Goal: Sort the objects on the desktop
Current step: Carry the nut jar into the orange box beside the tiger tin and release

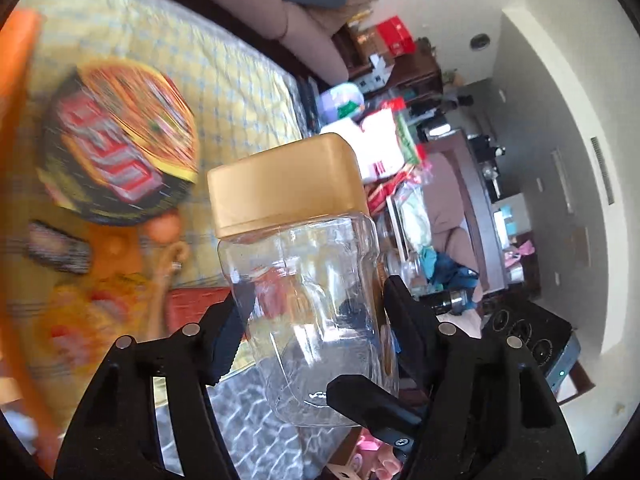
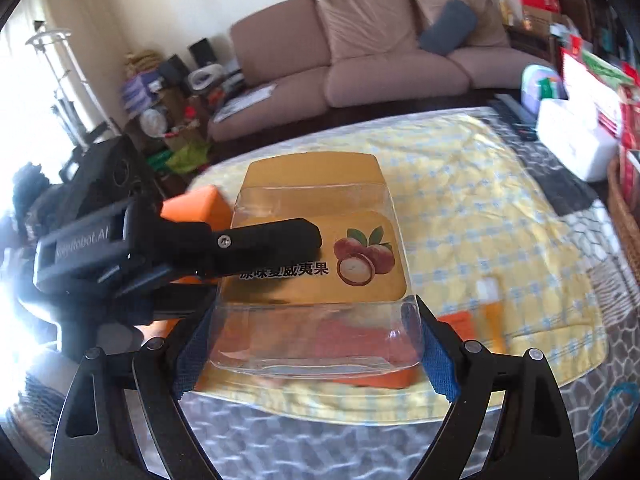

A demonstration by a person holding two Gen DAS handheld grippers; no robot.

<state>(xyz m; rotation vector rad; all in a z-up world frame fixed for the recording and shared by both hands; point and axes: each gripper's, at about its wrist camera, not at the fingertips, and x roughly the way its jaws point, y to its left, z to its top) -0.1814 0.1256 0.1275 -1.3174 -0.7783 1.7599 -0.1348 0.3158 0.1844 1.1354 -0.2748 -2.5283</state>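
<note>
noodle bowl (image 1: 116, 140): blurry, at 10 o'clock on the yellow cloth (image 1: 224, 80) | left claw (image 1: 312, 332): clamped on the clear jar (image 1: 308, 280), gold lid (image 1: 286, 182) at 12 | right claw (image 2: 312, 354): clamped on the same jar's bottom | sofa (image 2: 360, 44): at 12, behind

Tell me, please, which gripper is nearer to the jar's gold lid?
Left: the left gripper clamps the jar mid-body, below the gold lid; the right gripper clamps its base.

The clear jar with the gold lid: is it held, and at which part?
Yes. Both tongs hold the jar: the left tongs and the right tongs each clamp its clear lower body, below the gold lid.
</note>
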